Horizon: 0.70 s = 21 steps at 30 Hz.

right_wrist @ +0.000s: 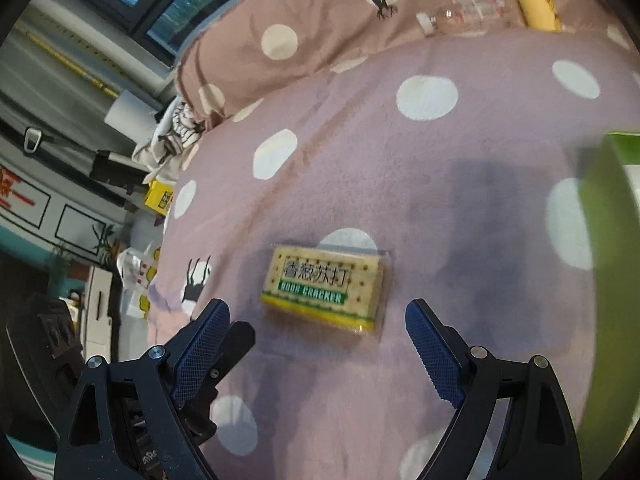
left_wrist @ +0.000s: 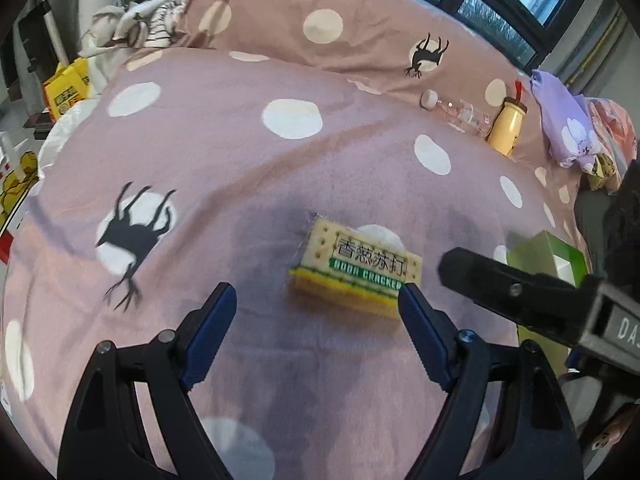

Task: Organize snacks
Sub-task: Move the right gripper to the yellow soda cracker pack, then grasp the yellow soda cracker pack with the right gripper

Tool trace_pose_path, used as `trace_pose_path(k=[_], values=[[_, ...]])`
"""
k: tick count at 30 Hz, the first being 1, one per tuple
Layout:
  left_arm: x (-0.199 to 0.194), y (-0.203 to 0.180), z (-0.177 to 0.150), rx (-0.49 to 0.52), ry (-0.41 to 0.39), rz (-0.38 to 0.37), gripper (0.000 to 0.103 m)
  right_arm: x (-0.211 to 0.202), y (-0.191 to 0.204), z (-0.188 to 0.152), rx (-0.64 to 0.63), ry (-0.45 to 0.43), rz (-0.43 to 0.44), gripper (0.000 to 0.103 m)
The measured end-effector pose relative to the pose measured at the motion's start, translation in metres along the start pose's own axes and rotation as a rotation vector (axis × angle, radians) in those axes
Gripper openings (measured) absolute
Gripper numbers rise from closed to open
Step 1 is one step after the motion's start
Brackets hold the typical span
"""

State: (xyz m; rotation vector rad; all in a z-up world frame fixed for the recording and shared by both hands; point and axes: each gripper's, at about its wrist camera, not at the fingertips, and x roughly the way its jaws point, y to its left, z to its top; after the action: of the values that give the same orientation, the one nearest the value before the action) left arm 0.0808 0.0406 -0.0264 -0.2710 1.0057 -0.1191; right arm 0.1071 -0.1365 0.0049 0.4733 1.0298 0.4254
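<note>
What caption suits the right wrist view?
Open right tool hovers near a soda cracker pack on a polka-dot bedspread.

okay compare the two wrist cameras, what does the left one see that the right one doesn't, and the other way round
Only the left wrist view shows the purple floral cloth at the far right and the right gripper's black finger reaching in from the side.

Only the right wrist view shows the white plastic bag on the floor beside the bed.

Both show the cracker pack lying on the dotted bedspread, the green box, the clear bottle and the yellow bottle. The left gripper and right gripper are both open, holding nothing.
</note>
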Motion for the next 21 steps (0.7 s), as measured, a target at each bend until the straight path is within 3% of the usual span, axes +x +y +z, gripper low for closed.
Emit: trace_pose_path(k=[5, 12, 16, 21], values=[[0.019, -0.008, 0.011, 0.029, 0.025, -0.021, 0.082, 0.019, -0.01, 0.014, 0.034, 0.024, -0.018, 0.09], [0.043, -0.008, 0.018, 0.047, 0.069, 0.008, 0.081, 0.034, -0.022, 0.019, 0.075, 0.048, 0.001, 0.09], [0.056, -0.009, 0.015, 0.053, 0.108, 0.005, 0.074, 0.045, -0.024, 0.019, 0.083, 0.07, 0.003, 0.09], [0.06, -0.009, 0.016, 0.041, 0.102, -0.018, 0.073, 0.05, -0.024, 0.022, 0.08, 0.066, 0.002, 0.09]])
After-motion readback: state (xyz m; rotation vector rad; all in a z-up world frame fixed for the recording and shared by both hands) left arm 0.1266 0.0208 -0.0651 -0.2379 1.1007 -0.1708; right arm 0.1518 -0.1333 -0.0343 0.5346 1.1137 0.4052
